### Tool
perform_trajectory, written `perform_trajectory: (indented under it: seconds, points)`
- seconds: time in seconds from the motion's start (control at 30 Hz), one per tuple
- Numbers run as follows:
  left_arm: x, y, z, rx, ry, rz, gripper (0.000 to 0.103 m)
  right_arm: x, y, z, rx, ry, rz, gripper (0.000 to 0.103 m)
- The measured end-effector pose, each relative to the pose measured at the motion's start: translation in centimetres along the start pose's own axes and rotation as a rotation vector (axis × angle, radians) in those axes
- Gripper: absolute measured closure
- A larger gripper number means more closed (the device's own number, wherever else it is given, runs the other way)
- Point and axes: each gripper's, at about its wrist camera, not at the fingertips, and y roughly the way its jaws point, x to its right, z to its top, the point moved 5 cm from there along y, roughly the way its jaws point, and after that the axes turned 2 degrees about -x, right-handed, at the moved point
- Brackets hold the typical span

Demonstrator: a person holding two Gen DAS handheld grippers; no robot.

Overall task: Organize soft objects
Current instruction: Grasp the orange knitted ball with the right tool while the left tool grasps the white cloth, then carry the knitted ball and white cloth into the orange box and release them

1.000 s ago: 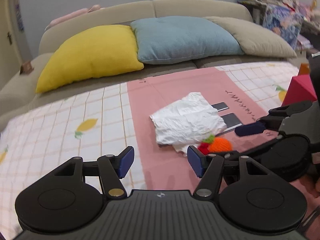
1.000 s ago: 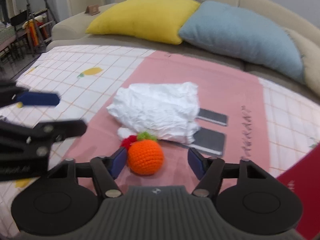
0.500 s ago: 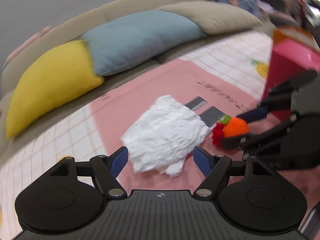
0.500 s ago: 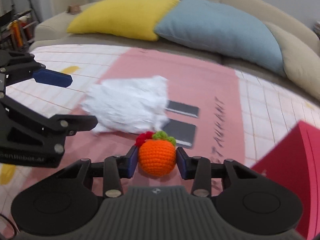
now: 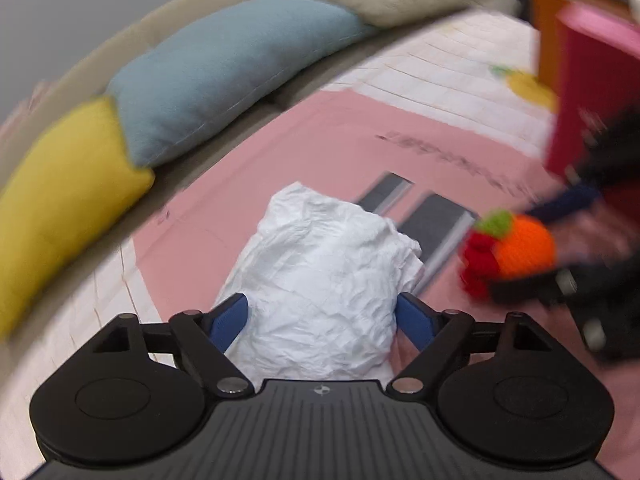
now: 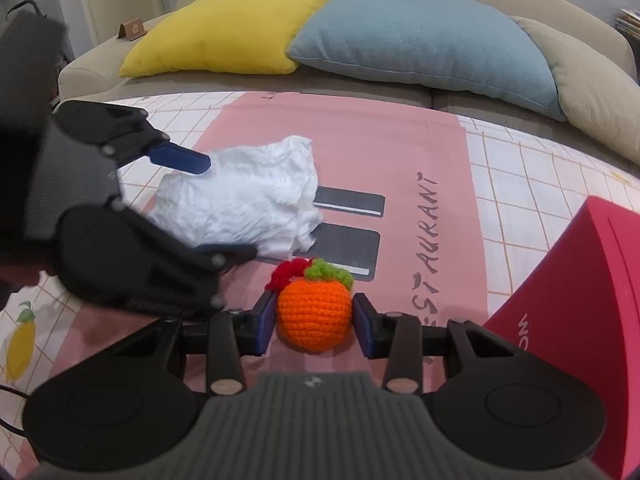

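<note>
A crumpled white cloth bundle [image 5: 324, 264] lies on the pink mat [image 5: 320, 140]. My left gripper [image 5: 322, 320] is open wide and straddles the bundle's near end, one blue pad on each side. In the right wrist view the same bundle [image 6: 256, 200] sits between the left gripper's fingers [image 6: 180, 158]. An orange crocheted fruit [image 6: 314, 312] with a green and red top is clamped between the pads of my right gripper [image 6: 314, 320], which is shut on it. The fruit [image 5: 524, 248] also shows blurred at the right of the left wrist view.
Two dark flat pads [image 6: 348, 202] [image 6: 348, 248] lie on the mat beside the bundle. A red box [image 6: 580, 300] stands at the right. Yellow [image 6: 224, 28], blue [image 6: 420, 36] and beige [image 6: 592, 92] cushions line the sofa behind. A checked sheet [image 6: 540, 168] covers the surface.
My left gripper opened wider, rolled and came down over the white bundle, which now lies between its pads. My right gripper closed on the orange fruit and shifted slightly.
</note>
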Motion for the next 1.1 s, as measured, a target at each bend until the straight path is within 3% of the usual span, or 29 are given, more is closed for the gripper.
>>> perform_trajectory:
  seconds: [0.13, 0.23, 0.33, 0.4, 0.5, 0.57, 1.0, 1.1]
  points:
    - [-2.1, 1.2, -0.2, -0.039, -0.276, -0.062, 0.001, 0.4, 0.0, 0.0, -0.006, 0.016, 0.016, 0.062]
    - [-2.3, 1.4, -0.2, -0.047, -0.326, -0.041, 0.002, 0.7, 0.3, 0.0, -0.019, 0.020, 0.022, 0.062]
    - [-2.3, 1.1, 0.0, -0.063, -0.361, -0.019, 0.018, 0.8, 0.8, -0.4, -0.049, 0.036, 0.028, 0.063]
    - [-2.6, 0.9, 0.0, -0.069, -0.378, 0.005, 0.043, 0.8, 0.7, -0.5, -0.046, 0.034, 0.028, 0.063]
    - [-3.0, 0.4, -0.1, -0.082, -0.403, 0.036, 0.069, 0.8, 0.6, -0.6, -0.054, 0.052, 0.040, 0.063]
    - [-2.8, -0.5, -0.3, -0.080, -0.418, 0.054, 0.076, 0.8, 0.2, -0.6, -0.054, 0.062, 0.047, 0.063]
    - [1.3, -14.4, -0.9, 0.122, -0.543, 0.071, 0.077, -0.2, -7.9, 0.1, 0.069, -0.025, 0.082, 0.063]
    - [2.5, -17.3, -0.6, 0.156, -0.567, 0.037, 0.077, 0.1, -10.8, -0.4, 0.103, -0.037, 0.083, 0.063]
